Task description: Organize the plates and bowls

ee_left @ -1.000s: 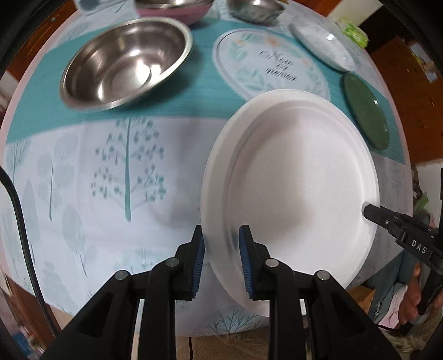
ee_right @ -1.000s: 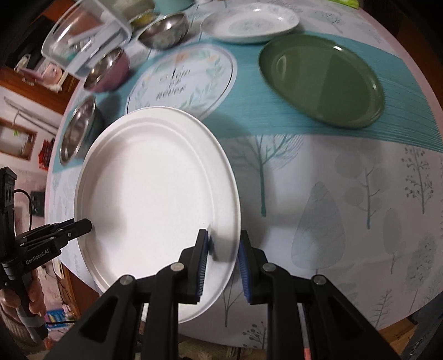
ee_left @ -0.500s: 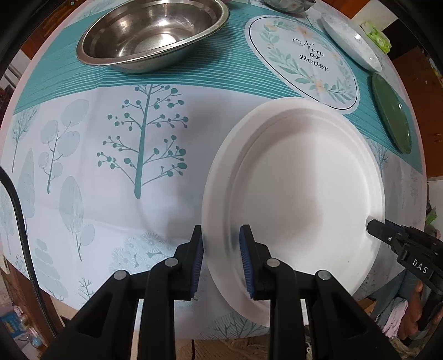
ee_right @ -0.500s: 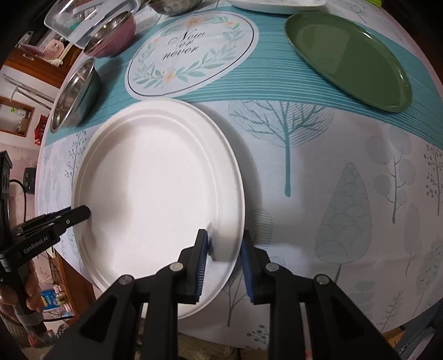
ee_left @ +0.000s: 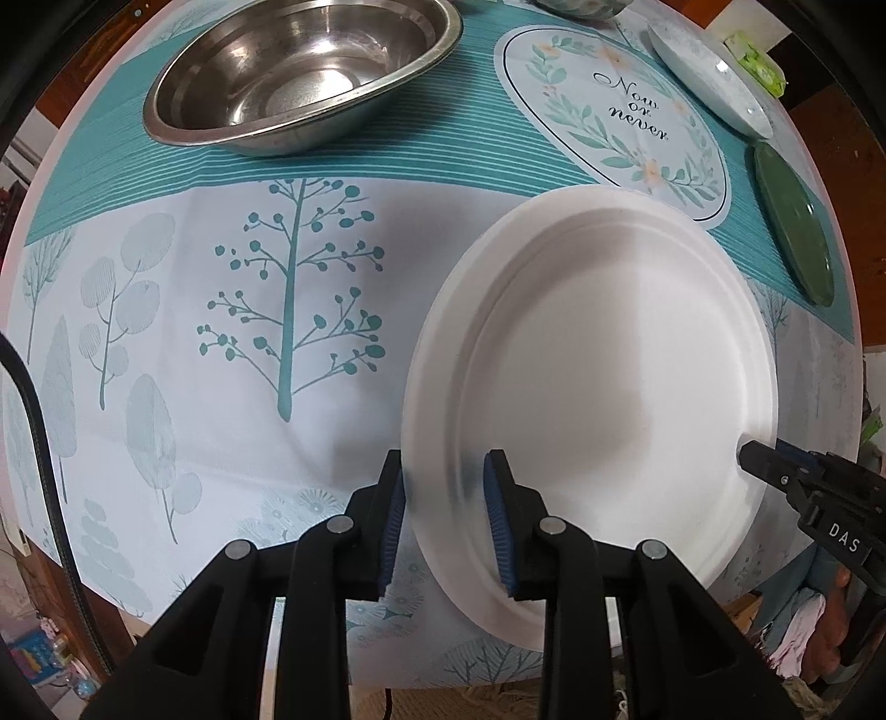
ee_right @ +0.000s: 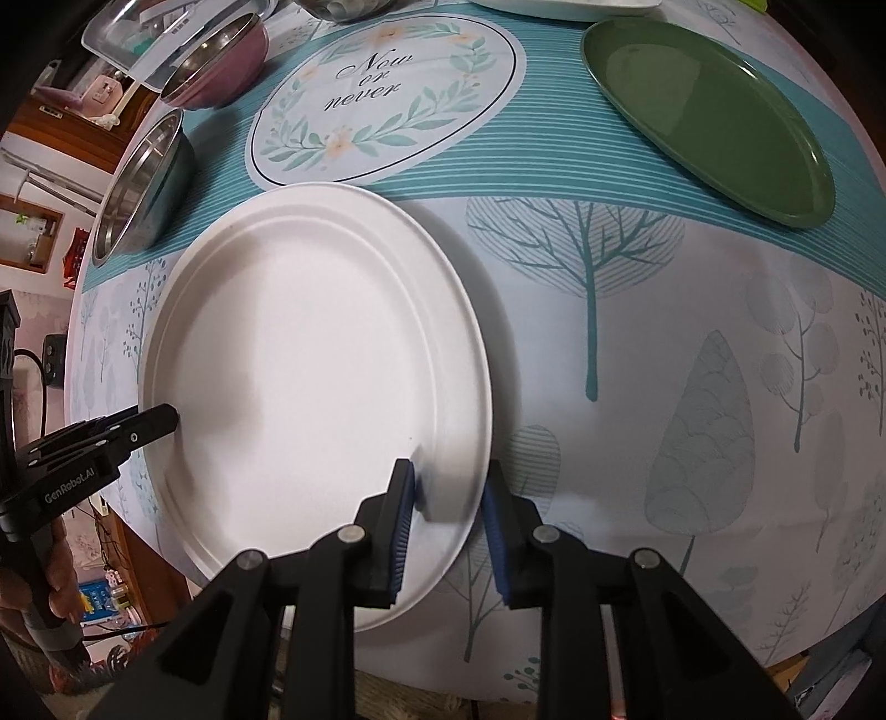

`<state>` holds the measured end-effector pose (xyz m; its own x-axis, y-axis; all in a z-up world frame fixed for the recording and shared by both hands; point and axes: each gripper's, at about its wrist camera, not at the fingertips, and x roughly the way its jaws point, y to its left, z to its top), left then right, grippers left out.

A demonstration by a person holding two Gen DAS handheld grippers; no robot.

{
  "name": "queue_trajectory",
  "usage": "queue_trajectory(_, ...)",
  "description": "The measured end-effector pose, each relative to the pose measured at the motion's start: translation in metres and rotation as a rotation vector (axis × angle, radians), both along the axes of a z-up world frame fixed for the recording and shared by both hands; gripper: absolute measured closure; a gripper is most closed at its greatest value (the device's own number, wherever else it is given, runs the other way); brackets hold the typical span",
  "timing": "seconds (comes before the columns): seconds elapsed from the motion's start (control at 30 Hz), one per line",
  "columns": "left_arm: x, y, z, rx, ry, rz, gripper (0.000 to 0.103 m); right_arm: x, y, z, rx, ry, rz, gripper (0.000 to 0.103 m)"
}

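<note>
A large white paper plate (ee_left: 603, 365) lies low over the tablecloth near the table's front edge; it also shows in the right wrist view (ee_right: 310, 365). My left gripper (ee_left: 446, 509) is shut on the plate's left rim. My right gripper (ee_right: 448, 515) is shut on its right rim and appears at the right of the left wrist view (ee_left: 775, 465). A steel bowl (ee_left: 299, 72) sits at the back left. A green plate (ee_right: 709, 111) lies at the back right.
A round "Now or never" print (ee_right: 382, 94) marks the cloth behind the white plate. A purple-sided bowl (ee_right: 221, 61) and a clear container (ee_right: 166, 33) stand at the far left. A pale patterned plate (ee_left: 714, 77) lies far right. The table edge (ee_left: 332, 653) is close below.
Both grippers and the white plate have come down closer to the tablecloth and nearer the front edge. The bowl and printed circle now look larger and nearer. Both grips stay unchanged.
</note>
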<state>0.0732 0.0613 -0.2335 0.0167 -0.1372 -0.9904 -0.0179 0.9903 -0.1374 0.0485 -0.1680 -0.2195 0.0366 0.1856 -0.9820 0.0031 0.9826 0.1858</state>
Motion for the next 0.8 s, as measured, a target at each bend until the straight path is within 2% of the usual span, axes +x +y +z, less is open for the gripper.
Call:
queue_trajectory(0.17, 0.003, -0.002, 0.001, 0.015, -0.006, -0.016, 0.066, 0.001, 0.001, 0.001, 0.009, 0.009, 0.004, 0.068)
queue_trajectory(0.3, 0.004, -0.006, 0.002, 0.021, -0.009, -0.020, 0.050, 0.001, 0.004, 0.001, 0.000, 0.011, 0.009, 0.068)
queue_trajectory(0.43, 0.007, -0.010, 0.007, 0.045, -0.032, -0.034, 0.046, 0.002, 0.006, 0.002, -0.005, 0.012, 0.007, 0.068)
queue_trajectory(0.5, 0.008, -0.013, 0.011, 0.057, -0.040, -0.037, 0.040, 0.002, 0.006, 0.002, -0.008, 0.012, 0.005, 0.068)
queue_trajectory(0.8, 0.004, -0.013, 0.024, 0.095, -0.082, -0.044, 0.037, -0.002, 0.003, 0.010, -0.026, -0.014, 0.001, 0.068)
